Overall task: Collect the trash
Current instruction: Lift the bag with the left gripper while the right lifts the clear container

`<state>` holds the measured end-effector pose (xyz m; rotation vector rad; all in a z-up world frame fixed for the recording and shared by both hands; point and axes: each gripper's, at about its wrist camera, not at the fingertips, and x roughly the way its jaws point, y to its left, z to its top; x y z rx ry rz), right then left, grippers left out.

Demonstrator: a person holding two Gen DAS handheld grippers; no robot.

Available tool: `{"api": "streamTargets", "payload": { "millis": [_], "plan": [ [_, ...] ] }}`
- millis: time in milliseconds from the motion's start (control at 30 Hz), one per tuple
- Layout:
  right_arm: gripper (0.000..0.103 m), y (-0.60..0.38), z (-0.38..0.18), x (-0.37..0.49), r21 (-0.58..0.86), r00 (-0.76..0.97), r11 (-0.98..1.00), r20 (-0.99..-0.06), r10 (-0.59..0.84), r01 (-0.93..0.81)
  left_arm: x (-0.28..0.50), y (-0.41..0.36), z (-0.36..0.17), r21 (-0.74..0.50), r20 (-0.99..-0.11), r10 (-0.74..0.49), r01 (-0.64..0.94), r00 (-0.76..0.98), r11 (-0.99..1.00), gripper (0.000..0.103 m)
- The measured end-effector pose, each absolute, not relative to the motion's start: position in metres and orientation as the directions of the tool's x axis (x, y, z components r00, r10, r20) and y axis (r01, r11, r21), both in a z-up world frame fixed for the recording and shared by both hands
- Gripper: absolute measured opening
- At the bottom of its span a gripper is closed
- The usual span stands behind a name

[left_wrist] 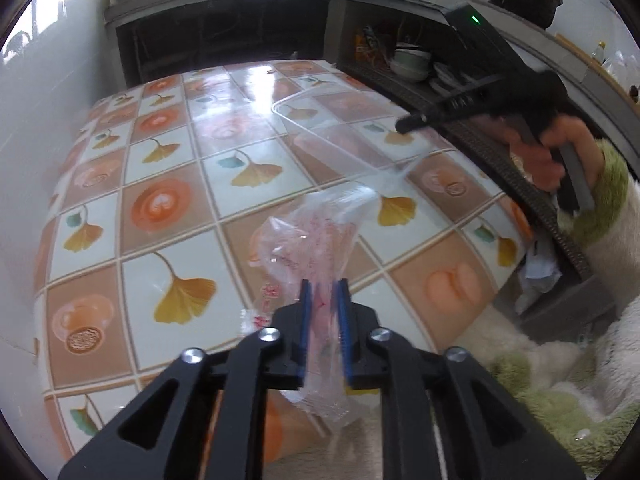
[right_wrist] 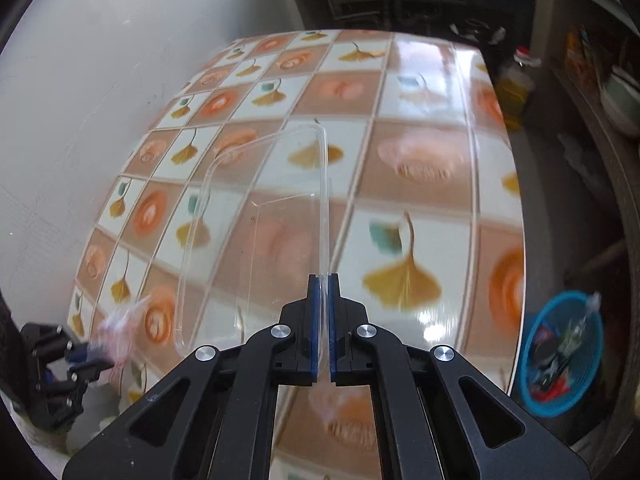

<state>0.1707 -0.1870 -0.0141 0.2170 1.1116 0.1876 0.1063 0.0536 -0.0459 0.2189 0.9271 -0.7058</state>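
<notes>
The collecting step is in hand, with both pieces of trash already taken up. A clear plastic tray (right_wrist: 256, 216) is pinched by its rim between the closed jaws of the right hand-held gripper (right_wrist: 323, 280) and is held above the tiled bench (right_wrist: 432, 152). A crumpled clear plastic bag with red print (left_wrist: 308, 240) hangs between the jaws of the left hand-held gripper (left_wrist: 323, 286); these stand slightly apart, so the pads appear not to press on the film and the hold is judged loose at best.

The next move is judged to be a carry to the blue waste basket (right_wrist: 560, 356), which stands on the floor just beyond the right edge of the bench and already holds rubbish. The tray would have to be swung out past that edge and lowered before release.

Room over the bench is open. To the right, a dark shelf unit (left_wrist: 460, 92) with bowls stands close to the bench, so the passage down to the basket is narrow. A white wall (right_wrist: 80, 120) closes the left side.
</notes>
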Motion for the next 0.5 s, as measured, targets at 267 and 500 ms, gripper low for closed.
{"api": "streamTargets", "payload": {
  "millis": [267,500],
  "plan": [
    [0.003,-0.181,-0.019,0.134,0.297,0.492,0.955,-0.831,0.26,-0.003,0.101,0.052,-0.029,-0.151,-0.779,-0.499,0.66,0.379,0.736,0.069],
    [0.003,-0.183,-0.02,0.132,0.304,0.488,0.953,-0.832,0.264,0.002,0.108,0.041,-0.041,-0.09,-0.819,-0.452,0.699,0.354,0.709,0.08]
  ]
}}
